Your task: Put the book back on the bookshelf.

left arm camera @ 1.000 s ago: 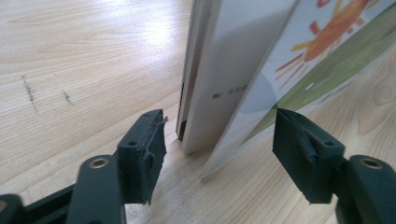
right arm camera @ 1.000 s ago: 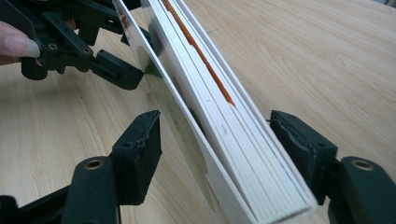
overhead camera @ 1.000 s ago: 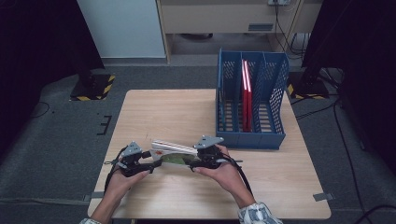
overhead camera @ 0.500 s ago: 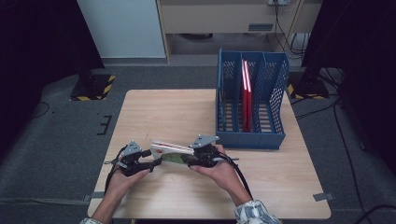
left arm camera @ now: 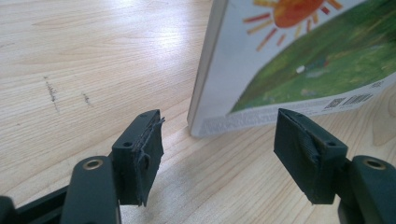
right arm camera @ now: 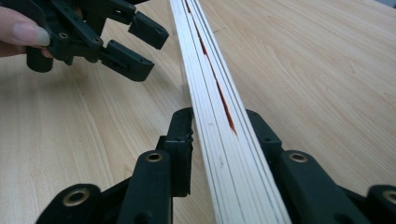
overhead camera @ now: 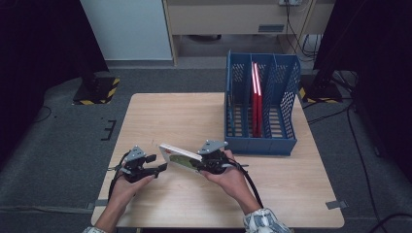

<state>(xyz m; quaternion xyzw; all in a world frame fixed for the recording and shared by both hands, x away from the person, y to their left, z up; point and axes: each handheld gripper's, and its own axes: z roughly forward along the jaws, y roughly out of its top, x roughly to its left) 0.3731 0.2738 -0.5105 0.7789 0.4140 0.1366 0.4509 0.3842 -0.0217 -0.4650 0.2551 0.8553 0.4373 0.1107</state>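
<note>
A thick picture book (overhead camera: 177,156) with white page edges and a sun-and-grass cover (left arm camera: 299,60) hangs tilted over the front of the wooden table (overhead camera: 194,116). My right gripper (overhead camera: 198,164) holds its right end. Its jaws have just been closing, and both pads press on the book's edge (right arm camera: 219,102). My left gripper (overhead camera: 163,167) stands open just short of the book's lower left corner, which lies beyond its two pads (left arm camera: 224,154) without touching them. In the right gripper view the left gripper (right arm camera: 140,44) sits beside the book's far end.
A blue mesh file rack (overhead camera: 262,111) stands at the back right of the table, with red books (overhead camera: 256,97) upright in its middle slot. Bare wood stretches to the left and in front of the rack.
The right gripper's jaws have closed onto the book's right end. The book now sits more steeply tilted, its left end apart from the left gripper. Both hands have kept their places.
</note>
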